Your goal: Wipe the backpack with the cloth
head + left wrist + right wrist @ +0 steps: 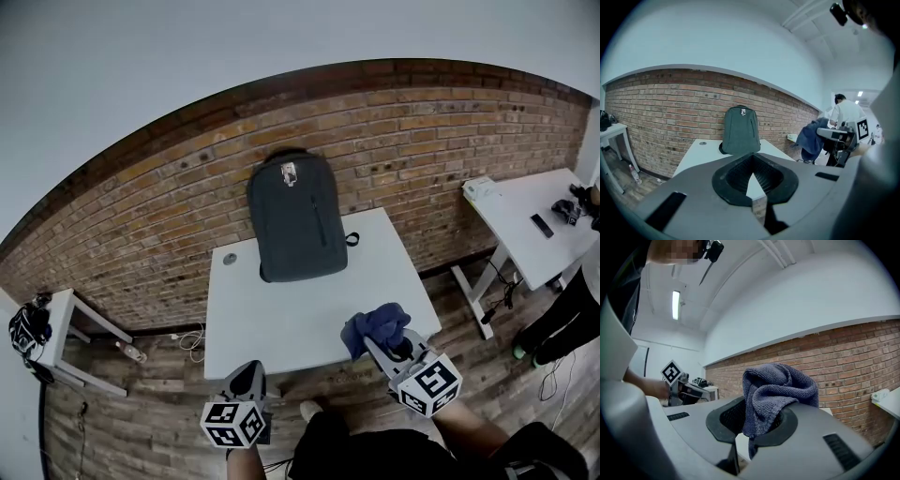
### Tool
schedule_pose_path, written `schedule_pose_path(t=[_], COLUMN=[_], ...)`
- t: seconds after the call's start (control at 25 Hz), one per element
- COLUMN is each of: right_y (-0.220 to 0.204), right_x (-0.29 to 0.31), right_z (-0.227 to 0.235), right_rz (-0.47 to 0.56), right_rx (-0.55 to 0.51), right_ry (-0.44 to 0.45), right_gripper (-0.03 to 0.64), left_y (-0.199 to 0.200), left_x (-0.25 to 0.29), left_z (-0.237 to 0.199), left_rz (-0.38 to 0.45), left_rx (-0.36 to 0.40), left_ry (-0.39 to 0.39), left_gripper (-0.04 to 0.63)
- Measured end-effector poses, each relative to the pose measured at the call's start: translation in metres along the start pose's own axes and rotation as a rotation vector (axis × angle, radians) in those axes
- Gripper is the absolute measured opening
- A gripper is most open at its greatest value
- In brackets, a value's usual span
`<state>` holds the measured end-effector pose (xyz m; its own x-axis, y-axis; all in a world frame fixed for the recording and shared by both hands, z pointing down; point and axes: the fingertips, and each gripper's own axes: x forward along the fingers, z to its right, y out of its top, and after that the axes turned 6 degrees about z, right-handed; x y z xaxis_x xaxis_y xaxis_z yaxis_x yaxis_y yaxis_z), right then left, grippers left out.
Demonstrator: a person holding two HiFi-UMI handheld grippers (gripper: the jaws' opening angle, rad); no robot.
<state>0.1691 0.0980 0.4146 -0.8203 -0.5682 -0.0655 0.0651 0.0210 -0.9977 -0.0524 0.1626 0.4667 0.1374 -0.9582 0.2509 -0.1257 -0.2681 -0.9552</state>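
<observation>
Now, left claw (pixel 753 164): it is hovering low at the near left of the tabletop (pixel 309 323), its jaws resting together with nothing between them, well apart from the backpack.
Backpack (pixel 298 217): the dark grey bag is standing upright at the far edge of the tabletop, leaning back against the brick wall (pixel 141 216), with its front panel and zip facing the person.
Tabletop: the white surface is lying mostly bare between the bag and both claws.
Cloth (pixel 375 323): the blue-grey towelling rag is sitting bunched up, billowing above the jaws and hanging a little below them, over the near right corner of the tabletop.
Right claw (pixel 754 420): it is pinching the cloth, with its jaws closed on the wad.
Step in hand: judging by the gap, the cloth is being carried toward the bag; no wiping contact is happening yet.
Next move: the right claw is likely needing to reach forward and left and press the wad flat onto the front panel, while the left claw may be needed to steady the bag so it is not tipping or sliding.
</observation>
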Motion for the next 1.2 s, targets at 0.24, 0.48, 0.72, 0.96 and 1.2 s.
schedule_pose_path(t=[0.24,0.48,0.72,0.96,1.2], right_y=[0.0,-0.01,-0.017,-0.019,-0.033], right_x=[0.015,0.037,0.078,0.126,0.17], right_z=[0.008,0.023,0.036,0.054,0.075], right_rz=[0.0,0.008,-0.017,-0.024,-0.041], right_rx=[-0.013,0.008,-0.007,-0.015,-0.008], right_ry=[-0.011,-0.042,-0.037,-0.046,-0.071], right_gripper=[0.038,0.038,0.038,0.038,0.038], left_y=[0.006,0.012,0.015,0.024,0.029], left_x=[0.02,0.052,0.08,0.118,0.156], left_z=[-0.012,-0.03,-0.062,-0.094,-0.124], left_rz=[0.014,0.02,0.031,0.02,0.002], left_rx=[-0.002,0.01,-0.011,-0.02,-0.012], left_ry=[-0.017,-0.047,-0.033,-0.054,-0.079], left_gripper=[-0.006,-0.006,-0.006,-0.006,-0.006])
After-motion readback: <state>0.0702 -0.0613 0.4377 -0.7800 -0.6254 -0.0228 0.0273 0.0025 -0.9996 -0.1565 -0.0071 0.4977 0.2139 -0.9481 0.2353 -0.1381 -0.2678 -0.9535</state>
